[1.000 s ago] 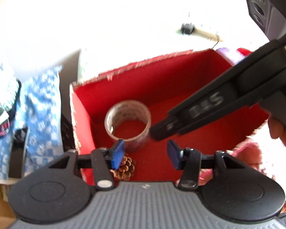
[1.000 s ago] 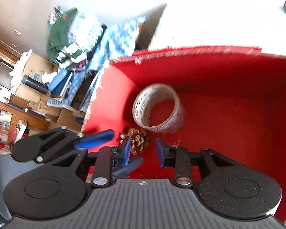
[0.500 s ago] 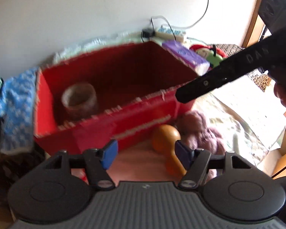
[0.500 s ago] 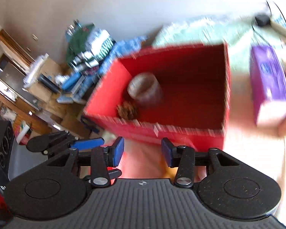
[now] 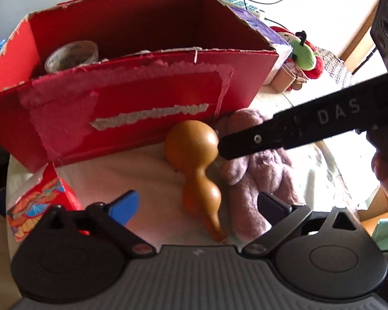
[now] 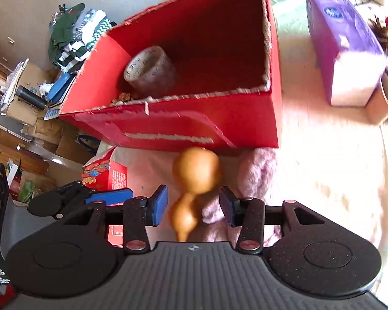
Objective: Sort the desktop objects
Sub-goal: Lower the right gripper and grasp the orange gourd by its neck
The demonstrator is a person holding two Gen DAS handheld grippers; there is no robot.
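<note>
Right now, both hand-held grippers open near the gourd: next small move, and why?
Probably ease the right hand-held gripper down and close on the gourd. Its open fingers straddle the narrow waist, the gourd lies loose on the table in front of the red box, and the plush toy crowds one side. The left hand-held gripper is open, less well aligned.

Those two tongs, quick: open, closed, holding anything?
Left tongs: open, holding nothing.
Right tongs: open, either side of the gourd, not gripping it.
</note>
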